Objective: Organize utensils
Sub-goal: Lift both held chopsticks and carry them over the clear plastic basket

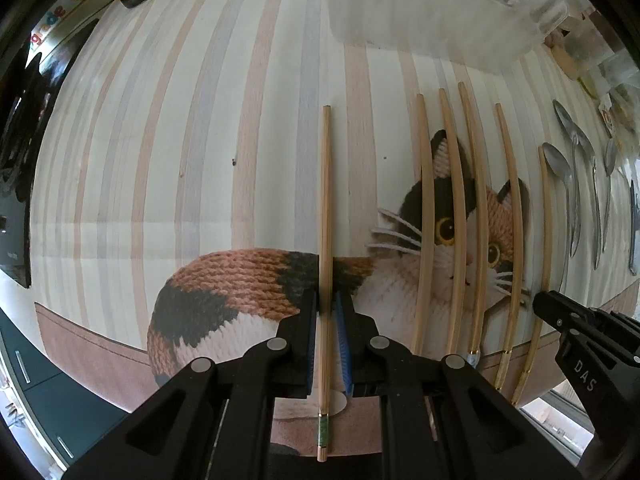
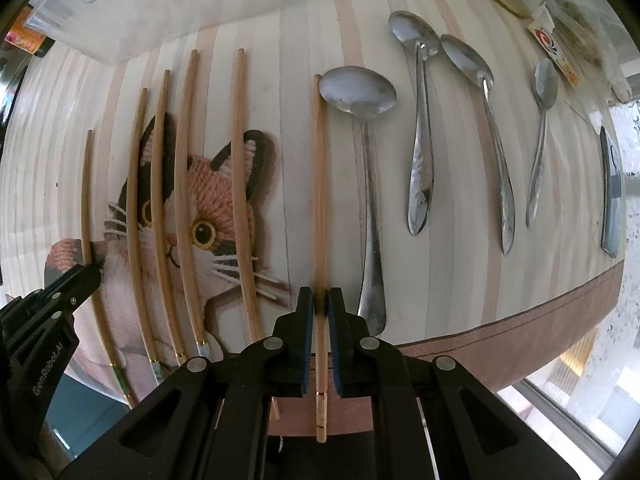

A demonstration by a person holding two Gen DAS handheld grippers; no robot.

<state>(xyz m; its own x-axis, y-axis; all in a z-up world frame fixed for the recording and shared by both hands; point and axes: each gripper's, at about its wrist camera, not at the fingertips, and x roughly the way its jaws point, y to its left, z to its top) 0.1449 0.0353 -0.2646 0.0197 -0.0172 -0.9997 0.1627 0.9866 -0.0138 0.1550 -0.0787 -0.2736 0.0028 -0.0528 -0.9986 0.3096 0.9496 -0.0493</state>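
Two tools lie low over the desk (image 1: pixel 248 80), each pointing forward along the striped cloth with the cat print (image 1: pixel 452 232).

On the left, the left tool (image 1: pixel 327 304) is level and aimed straight ahead, its blue pads closed in on the leftmost chopstick (image 1: pixel 325 200), which runs between them with its banded green end trailing back under the tool body. From the right wrist view this tool (image 2: pixel 94 270) shows only as a black tip at the far left, touching that same stick (image 2: pixel 86 200). This chopstick is pale wood, straight, lying lengthwise well left of the others.

Just right of the left tool, four more chopsticks (image 1: pixel 454 216) lie side by side across the cat's face, roughly parallel, their metal-tipped ends toward the tools.

Further right, the right tool (image 2: pixel 321 300) also sits level and clenched, gripping another chopstick (image 2: pixel 319 184) between its blue pads; the stick's notched end sticks out behind the pads. In the left wrist view this tool (image 1: pixel 544 304) enters from the right edge beside that stick (image 1: pixel 545 216).

Immediately right of the right tool lies a large spoon (image 2: pixel 360 92), its bowl touching the held stick's far tip. Beyond it, three smaller spoons (image 2: pixel 420 140) lie handle-back, well apart. A clear plastic container (image 2: pixel 140 4) sits ahead, to the left.
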